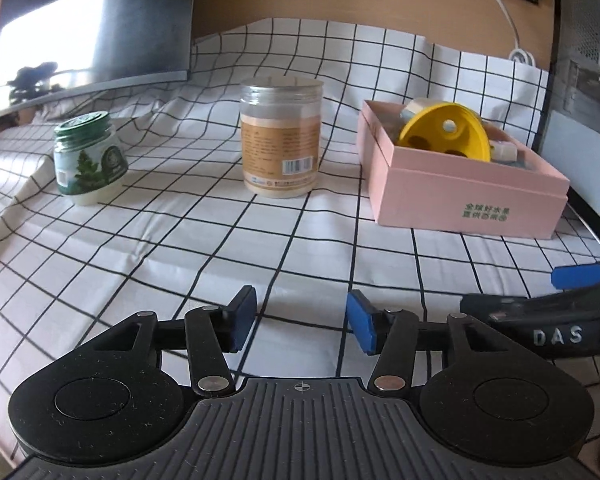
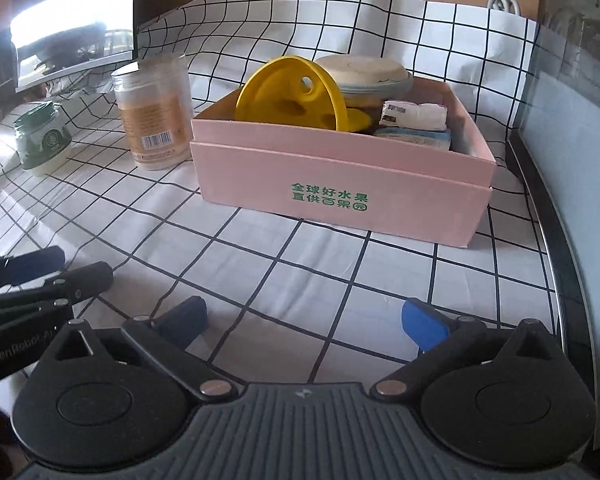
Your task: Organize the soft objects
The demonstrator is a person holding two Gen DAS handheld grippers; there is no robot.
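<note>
Surface: checked cloth (image 1: 228,240) under you.
Box (image 2: 340,184): pink, ahead right, holding a yellow piece (image 2: 292,96) and what may be soft packs (image 2: 414,124).
Left gripper (image 1: 300,322): released, empty.
Right gripper (image 2: 304,320): spread wide, empty.
Jars: clear jar (image 1: 282,140), green jar (image 1: 88,158), left of box.

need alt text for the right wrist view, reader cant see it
A pink box sits on a checked tablecloth, holding a yellow plastic piece, a pale bowl and small packets. The right gripper is open and empty in front, two jars to the left.
</note>
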